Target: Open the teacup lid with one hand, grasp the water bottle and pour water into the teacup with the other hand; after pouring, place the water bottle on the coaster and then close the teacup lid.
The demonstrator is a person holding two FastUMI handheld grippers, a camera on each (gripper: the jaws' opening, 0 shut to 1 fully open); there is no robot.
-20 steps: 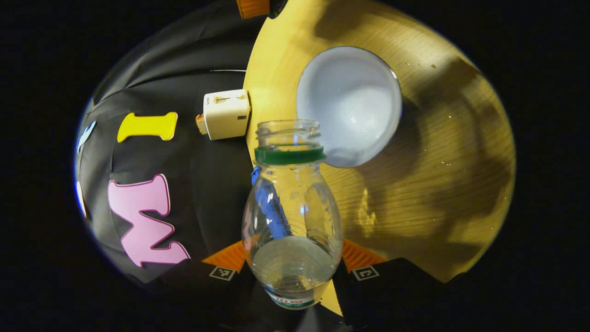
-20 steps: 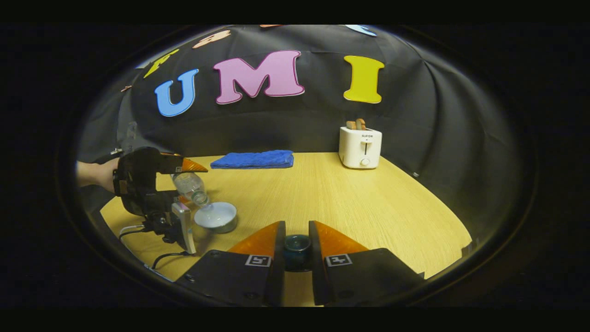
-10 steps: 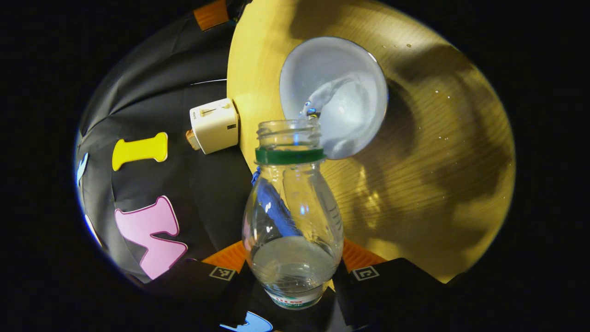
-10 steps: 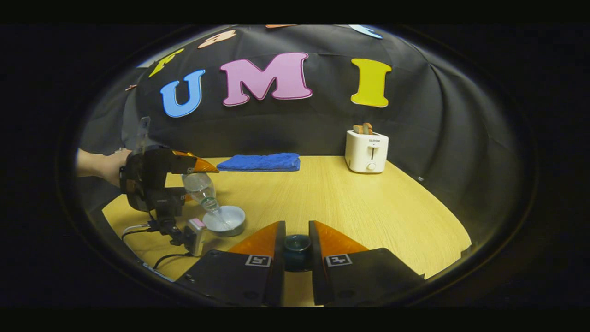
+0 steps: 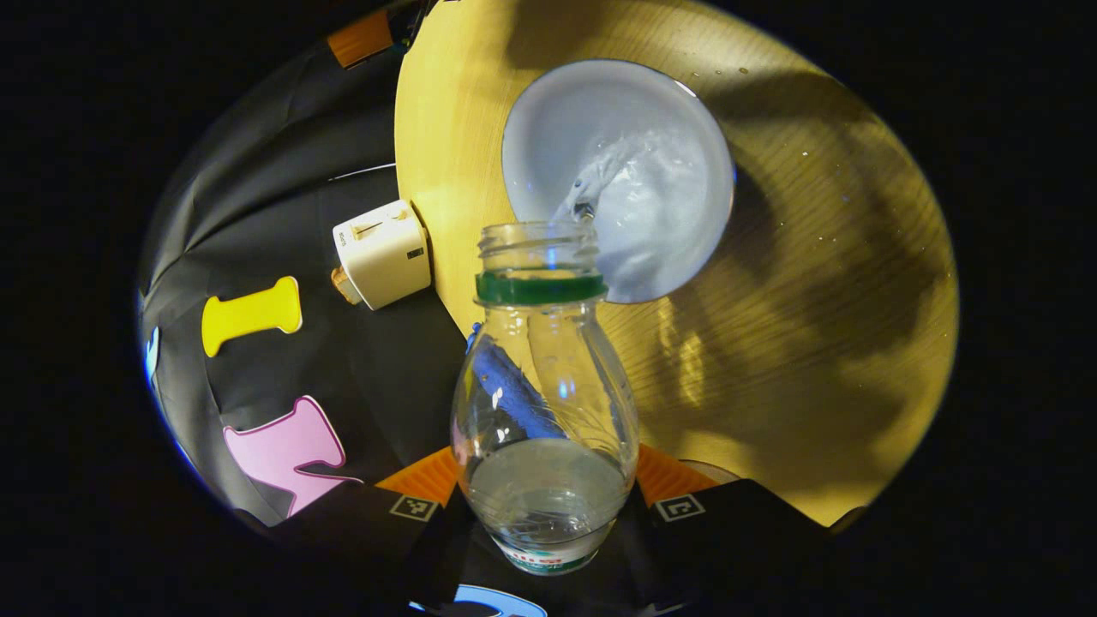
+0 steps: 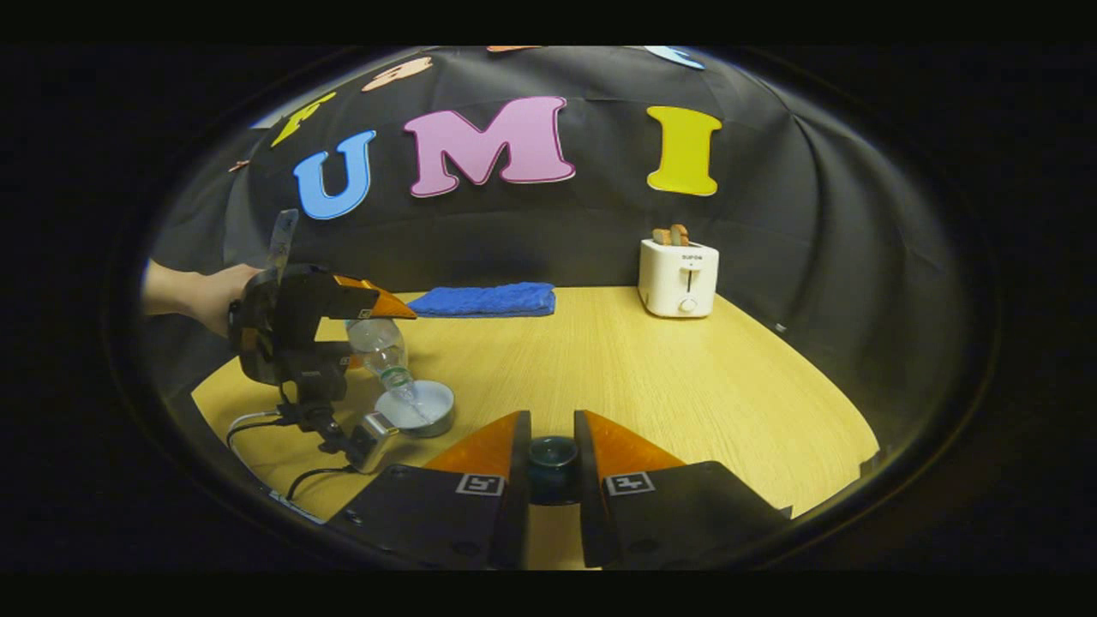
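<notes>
Clear plastic water bottle (image 5: 544, 403) with a green neck ring sits squeezed between both fingers of the left gripper (image 5: 544, 506), tipped mouth-down. A second ago no water ran; now a thin stream falls into the round white teacup (image 5: 617, 176) on the yellow wooden table (image 5: 823, 343), and the water in it ripples, so pouring is under way. Some water is left in the bottle. Farther off, the right gripper (image 6: 553, 458) holds the dark round teacup lid (image 6: 553, 452) off the cup.

A wooden table (image 6: 651, 377) meets black cloth walls, bearing a white toaster (image 6: 678, 276) and blue towel (image 6: 484, 299).
</notes>
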